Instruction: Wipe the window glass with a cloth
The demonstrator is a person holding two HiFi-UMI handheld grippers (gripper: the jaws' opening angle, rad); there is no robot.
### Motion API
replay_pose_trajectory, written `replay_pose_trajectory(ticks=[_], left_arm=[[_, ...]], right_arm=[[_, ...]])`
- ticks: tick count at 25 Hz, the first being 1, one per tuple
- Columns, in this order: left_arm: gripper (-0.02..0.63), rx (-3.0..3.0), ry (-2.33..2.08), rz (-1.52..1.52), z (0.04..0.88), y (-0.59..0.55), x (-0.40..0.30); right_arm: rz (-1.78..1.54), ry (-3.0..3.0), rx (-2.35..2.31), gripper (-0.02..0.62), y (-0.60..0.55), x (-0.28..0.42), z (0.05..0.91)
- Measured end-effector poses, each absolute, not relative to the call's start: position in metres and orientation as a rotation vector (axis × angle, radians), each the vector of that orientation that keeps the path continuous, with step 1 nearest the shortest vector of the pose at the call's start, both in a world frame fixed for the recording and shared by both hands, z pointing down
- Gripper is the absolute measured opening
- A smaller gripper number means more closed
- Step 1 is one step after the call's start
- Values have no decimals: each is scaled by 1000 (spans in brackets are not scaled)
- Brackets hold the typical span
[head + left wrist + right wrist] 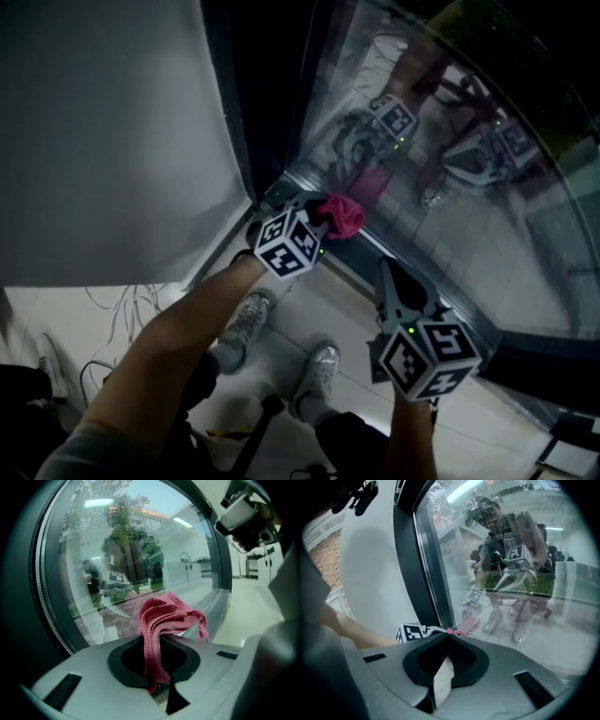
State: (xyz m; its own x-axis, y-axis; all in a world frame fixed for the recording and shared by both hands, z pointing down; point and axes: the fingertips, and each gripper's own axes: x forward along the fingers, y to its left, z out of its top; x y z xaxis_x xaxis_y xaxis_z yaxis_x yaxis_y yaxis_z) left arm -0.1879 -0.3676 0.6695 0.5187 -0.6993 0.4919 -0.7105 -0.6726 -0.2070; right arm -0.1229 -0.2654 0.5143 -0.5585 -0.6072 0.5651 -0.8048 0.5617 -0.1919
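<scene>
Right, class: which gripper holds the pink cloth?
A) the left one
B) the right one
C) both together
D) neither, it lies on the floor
A: the pink cloth is pinched between the jaws of the left gripper, while the right gripper is shut with nothing in it.

Indoor hall of a building: floor-to-ceiling window glass (469,197), white wall (103,141), tiled floor (305,305).

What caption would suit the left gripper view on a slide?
Left gripper clamps a bunched pink cloth in front of the window glass.
</scene>
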Motion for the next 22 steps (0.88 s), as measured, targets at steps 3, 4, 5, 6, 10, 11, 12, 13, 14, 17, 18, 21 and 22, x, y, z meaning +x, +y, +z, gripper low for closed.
replay_pose_trajectory(ticks=[3, 4, 5, 6, 10, 11, 12, 13, 14, 17, 18, 21, 22], left_arm=[[57, 2673, -1250, 869, 683, -369, -190], [57, 2656, -1243, 872, 687, -369, -190], [57, 2637, -1240, 871, 691, -370, -191], [57, 2617, -1246, 864, 692, -371, -193], [57, 2483, -1343, 718, 687, -368, -210], [57, 2430, -1377, 654, 684, -368, -217], [57, 2371, -1411, 589, 682, -368, -225], [57, 2309, -1440, 530, 680, -368, -233], [57, 2250, -1466, 482, 680, -368, -241], [57, 2109, -1513, 378, 686, -367, -255], [57, 2067, -1517, 343, 690, -367, -255], [57, 1924, -1523, 219, 699, -367, -250], [57, 1880, -1535, 179, 699, -368, -251]], right_arm=[[618, -2360, 1126, 0, -269, -128, 516], [623, -2360, 1126, 0, -271, -128, 516], [625, -2363, 1125, 0, -272, -128, 517], [625, -2367, 1123, 0, -273, -128, 517], [629, -2389, 1118, 0, -273, -131, 515], [630, -2392, 1117, 0, -272, -133, 514], [631, -2392, 1116, 0, -271, -136, 513], [630, -2393, 1113, 0, -271, -139, 511], [629, -2398, 1108, 0, -271, -142, 510], [624, -2416, 1104, 0, -268, -145, 507], [625, -2422, 1109, 0, -267, -143, 506], [632, -2443, 1113, 0, -265, -139, 508], [631, -2449, 1107, 0, -264, -139, 509]])
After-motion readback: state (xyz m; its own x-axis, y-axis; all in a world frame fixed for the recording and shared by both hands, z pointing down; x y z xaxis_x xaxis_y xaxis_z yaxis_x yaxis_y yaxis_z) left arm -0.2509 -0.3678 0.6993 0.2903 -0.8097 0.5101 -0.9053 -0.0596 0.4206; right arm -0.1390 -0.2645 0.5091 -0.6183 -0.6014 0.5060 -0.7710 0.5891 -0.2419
